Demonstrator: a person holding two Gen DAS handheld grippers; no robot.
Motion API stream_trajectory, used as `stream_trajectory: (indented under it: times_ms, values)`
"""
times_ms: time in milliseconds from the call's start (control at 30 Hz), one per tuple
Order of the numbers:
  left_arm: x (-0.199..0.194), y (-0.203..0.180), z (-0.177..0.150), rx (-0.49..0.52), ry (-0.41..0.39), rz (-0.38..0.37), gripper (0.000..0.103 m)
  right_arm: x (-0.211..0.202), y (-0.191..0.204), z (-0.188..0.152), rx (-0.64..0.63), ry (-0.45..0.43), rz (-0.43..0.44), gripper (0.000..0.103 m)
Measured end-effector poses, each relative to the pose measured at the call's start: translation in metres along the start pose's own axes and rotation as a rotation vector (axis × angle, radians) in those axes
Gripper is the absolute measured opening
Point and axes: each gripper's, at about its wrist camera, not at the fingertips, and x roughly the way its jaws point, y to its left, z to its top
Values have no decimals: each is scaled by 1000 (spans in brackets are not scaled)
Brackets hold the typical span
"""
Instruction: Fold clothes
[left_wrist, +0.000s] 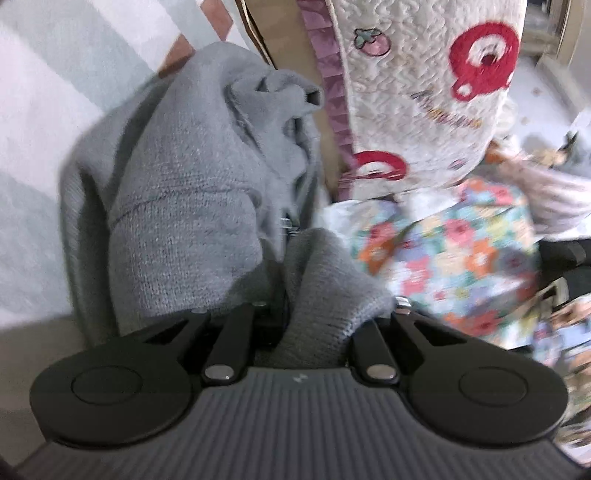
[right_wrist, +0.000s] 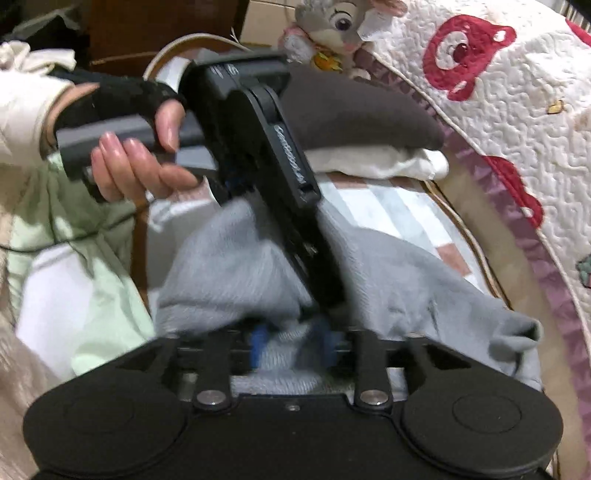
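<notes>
The left hand-held gripper (right_wrist: 325, 295) was held by a gloved hand (right_wrist: 133, 147), squeezed tight. The right hand-held gripper (right_wrist: 295, 343) was opened wide.

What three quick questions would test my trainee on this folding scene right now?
1. True or false: the left gripper is shut on the grey sweater.
2. What sits beside the quilt at the top of the right wrist view? A plush rabbit; B lamp; C shoe.
3. Fill in: the quilt's embroidered bears are ___.
Key: 1 true; 2 A; 3 red.
</notes>
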Motion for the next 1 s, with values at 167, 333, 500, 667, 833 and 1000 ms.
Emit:
stream_trajectory:
  times_ms: [167, 333, 500, 667, 833, 1000]
  values:
    - [0, 0, 0, -13, 8, -10, 11, 24, 7, 0, 21, 107, -46, 63]
    - [8, 7, -3, -50, 41, -62, 11, 39, -4, -4, 177, 150, -94, 65]
    - [10, 25, -3, -129, 38, -126, 11, 58, -37, -20, 471, 68, -1, 73]
    - [-2, 26, 5, -136, -1, -199, 11, 55, -41, -36, 576, -35, 32, 23]
    - [-34, 30, 21, -142, -171, -206, 14, 24, -21, -22, 542, -147, 22, 13]
    - [-49, 14, 24, -27, -222, -120, 34, -5, -21, -12, 604, -274, 164, 12]
